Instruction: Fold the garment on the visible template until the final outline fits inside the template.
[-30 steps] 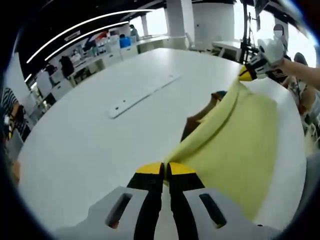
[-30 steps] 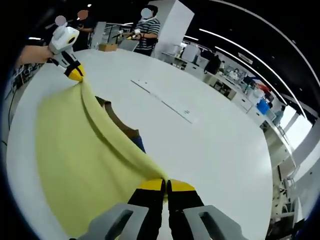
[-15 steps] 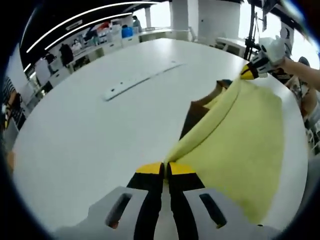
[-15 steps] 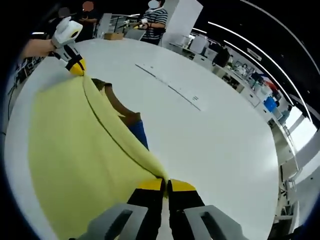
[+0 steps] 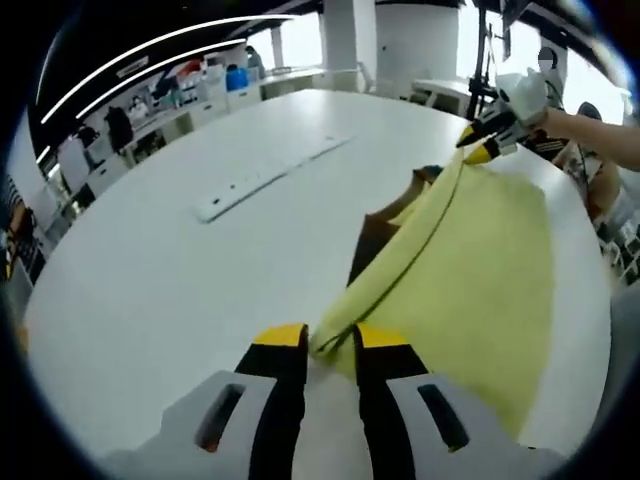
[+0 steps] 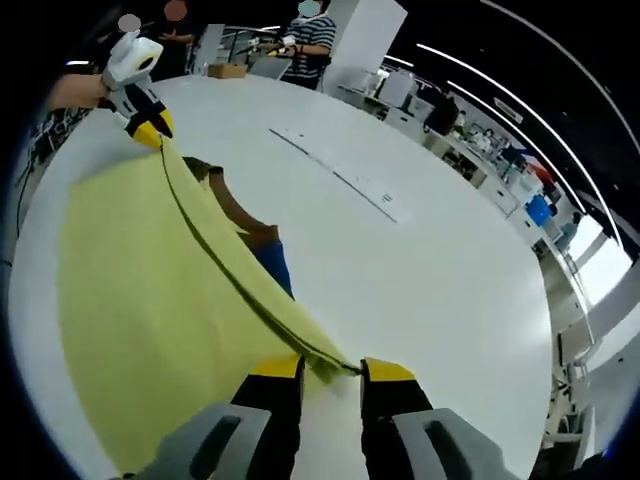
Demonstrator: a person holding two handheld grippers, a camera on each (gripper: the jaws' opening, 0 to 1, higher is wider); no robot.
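Both hand-held grippers' jaws now parted off the yellow garment.

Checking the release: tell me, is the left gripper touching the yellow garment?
Cannot tell: in the left gripper view, the left gripper stands open around the yellow garment corner.

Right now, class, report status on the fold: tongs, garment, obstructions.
Left tongs open, right tongs open. Yellow garment folded over on white table, edge between jaws. Brown template partly covered. Nothing obstructing.

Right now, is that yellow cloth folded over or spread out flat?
Folded over: the yellow garment lies doubled on the white table, its fold edge running between the left gripper and right gripper.
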